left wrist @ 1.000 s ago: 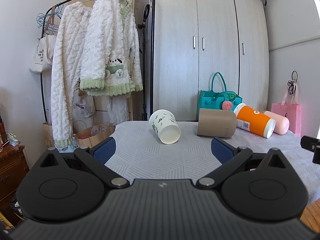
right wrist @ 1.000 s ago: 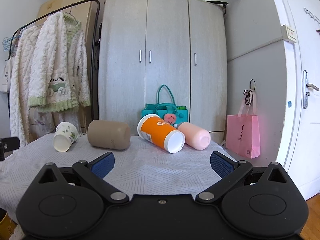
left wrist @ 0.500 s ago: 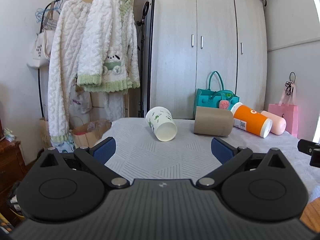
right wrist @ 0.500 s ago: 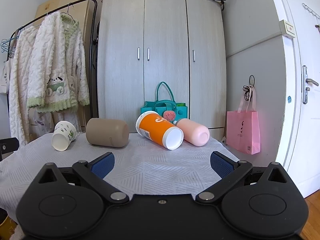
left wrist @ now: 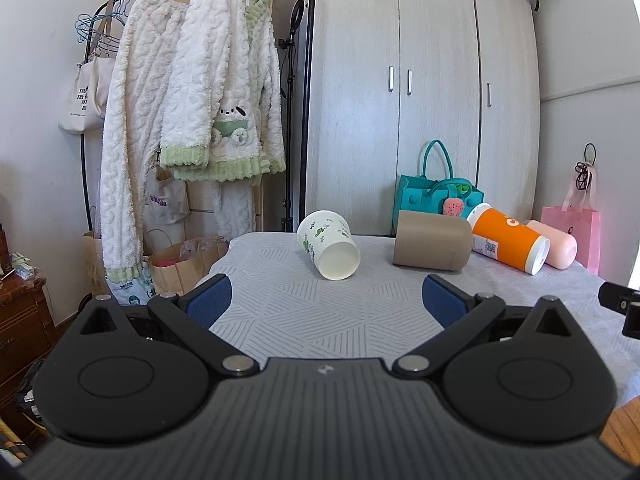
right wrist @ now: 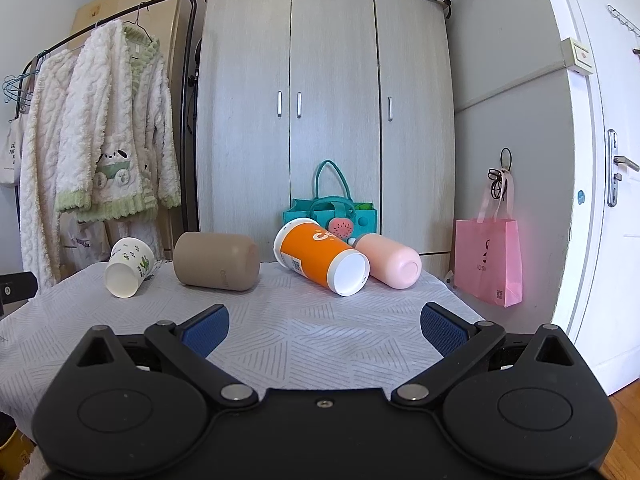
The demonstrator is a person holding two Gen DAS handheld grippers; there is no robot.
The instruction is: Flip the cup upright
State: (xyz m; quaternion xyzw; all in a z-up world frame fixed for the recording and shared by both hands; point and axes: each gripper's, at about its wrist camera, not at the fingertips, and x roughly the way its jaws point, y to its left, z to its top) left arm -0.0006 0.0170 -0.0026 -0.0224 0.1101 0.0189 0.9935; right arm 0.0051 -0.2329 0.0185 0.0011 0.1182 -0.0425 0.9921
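Several cups lie on their sides along the far edge of the table (left wrist: 320, 320): a white paper cup with green prints (left wrist: 329, 244) (right wrist: 128, 266), a tan cup (left wrist: 432, 246) (right wrist: 218, 260), an orange cup (left wrist: 508, 244) (right wrist: 320, 260) and a pink cup (left wrist: 554, 244) (right wrist: 390, 260). My left gripper (left wrist: 326, 302) is open and empty, near the table's front, facing the paper cup. My right gripper (right wrist: 324, 326) is open and empty, facing the orange cup.
A teal bag (right wrist: 330, 212) stands behind the cups in front of a wardrobe (right wrist: 324, 120). A clothes rack with fluffy robes (left wrist: 192, 120) is at the left. A pink bag (right wrist: 490, 260) hangs at the right near a door (right wrist: 600, 160).
Both views have shifted slightly: the cups sit a little higher in frame in the left wrist view. Both grippers stay open; no cup has moved.
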